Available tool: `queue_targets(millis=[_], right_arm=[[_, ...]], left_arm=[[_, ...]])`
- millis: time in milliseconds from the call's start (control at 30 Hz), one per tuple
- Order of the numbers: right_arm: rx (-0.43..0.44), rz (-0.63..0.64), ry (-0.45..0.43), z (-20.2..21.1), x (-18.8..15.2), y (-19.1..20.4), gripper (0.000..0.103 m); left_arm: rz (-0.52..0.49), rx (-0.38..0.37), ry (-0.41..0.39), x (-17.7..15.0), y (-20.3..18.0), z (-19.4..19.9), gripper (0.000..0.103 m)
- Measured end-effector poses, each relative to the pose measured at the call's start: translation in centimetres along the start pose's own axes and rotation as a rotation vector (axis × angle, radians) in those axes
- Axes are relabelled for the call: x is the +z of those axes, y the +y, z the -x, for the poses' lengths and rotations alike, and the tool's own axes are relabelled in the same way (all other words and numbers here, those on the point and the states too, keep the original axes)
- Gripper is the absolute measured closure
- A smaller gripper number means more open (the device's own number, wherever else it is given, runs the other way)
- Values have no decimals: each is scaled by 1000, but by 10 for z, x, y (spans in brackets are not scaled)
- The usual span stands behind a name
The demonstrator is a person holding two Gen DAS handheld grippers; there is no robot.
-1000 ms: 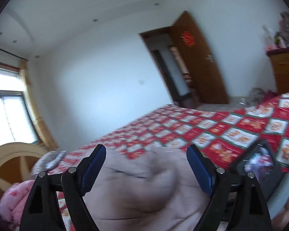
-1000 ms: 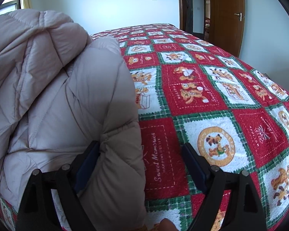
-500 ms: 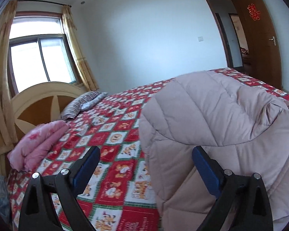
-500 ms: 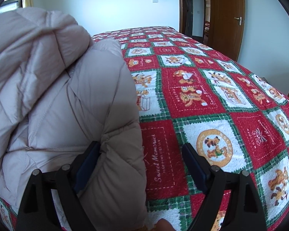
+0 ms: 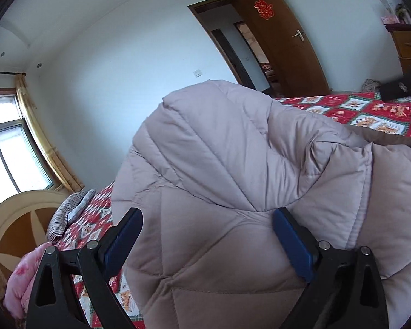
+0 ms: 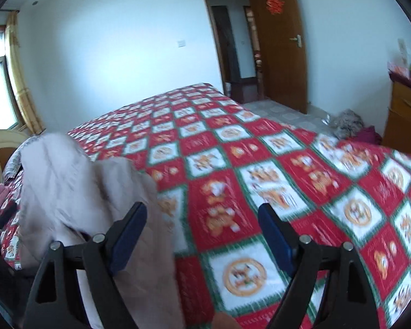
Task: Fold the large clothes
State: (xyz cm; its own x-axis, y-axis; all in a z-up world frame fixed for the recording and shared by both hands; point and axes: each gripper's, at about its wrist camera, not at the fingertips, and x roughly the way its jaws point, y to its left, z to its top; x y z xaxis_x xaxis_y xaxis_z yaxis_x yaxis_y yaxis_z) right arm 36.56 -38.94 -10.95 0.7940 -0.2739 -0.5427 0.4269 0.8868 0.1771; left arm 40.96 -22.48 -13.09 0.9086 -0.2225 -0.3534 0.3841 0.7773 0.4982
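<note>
Beige puffer coat (image 5: 233, 164) fills left view only.

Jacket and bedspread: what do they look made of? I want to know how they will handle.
Jacket: looks like a smooth, matte woven shell over puffy filling, judging by the stitched quilted panels and soft bulges; down or synthetic, cannot tell. Bedspread: seems a flat printed cloth, possibly cotton, in red, white and green squares with a matte, unshiny surface.

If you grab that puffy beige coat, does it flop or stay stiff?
The puffy beige quilted coat would probably flop: it bulges and creases on the red patchwork bedspread. Its fat padded panels suggest it is light for its bulk. The smooth shell may slip between the fingers.
</note>
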Motion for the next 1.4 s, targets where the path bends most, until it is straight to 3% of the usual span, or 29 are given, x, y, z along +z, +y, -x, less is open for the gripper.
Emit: queue_targets(millis=[100,300,600,733,867,1000,1167,1267,1333,1400], right_arm=[[22,79,-15,-1,14,32,18],[53,199,68,-28,8,81,21],[20,216,103,-41,-11,76,21],[1,241,107,-42,-13,78,21],[-9,254,114,-43,-16,78,21],[-47,270,132,-42,-14,76,21],[-67,234,43,-14,10,79,21],[-41,225,22,-12,28,89,21],[19,217,24,-21,35,95,21],[69,195,105,-47,38,100,25]], left_arm=[[1,-14,1,-3,1,-1,7],[41,-8,7,-1,11,5,6],[238,108,-32,3,86,17,6],[296,173,43,3,111,-19,6],[294,154,108,-7,103,-49,6],[255,124,94,-3,83,-53,6],[175,114,60,6,56,-51,6],[119,110,35,10,39,-49,6],[101,104,28,11,36,-47,6],[93,108,24,12,36,-45,6]])
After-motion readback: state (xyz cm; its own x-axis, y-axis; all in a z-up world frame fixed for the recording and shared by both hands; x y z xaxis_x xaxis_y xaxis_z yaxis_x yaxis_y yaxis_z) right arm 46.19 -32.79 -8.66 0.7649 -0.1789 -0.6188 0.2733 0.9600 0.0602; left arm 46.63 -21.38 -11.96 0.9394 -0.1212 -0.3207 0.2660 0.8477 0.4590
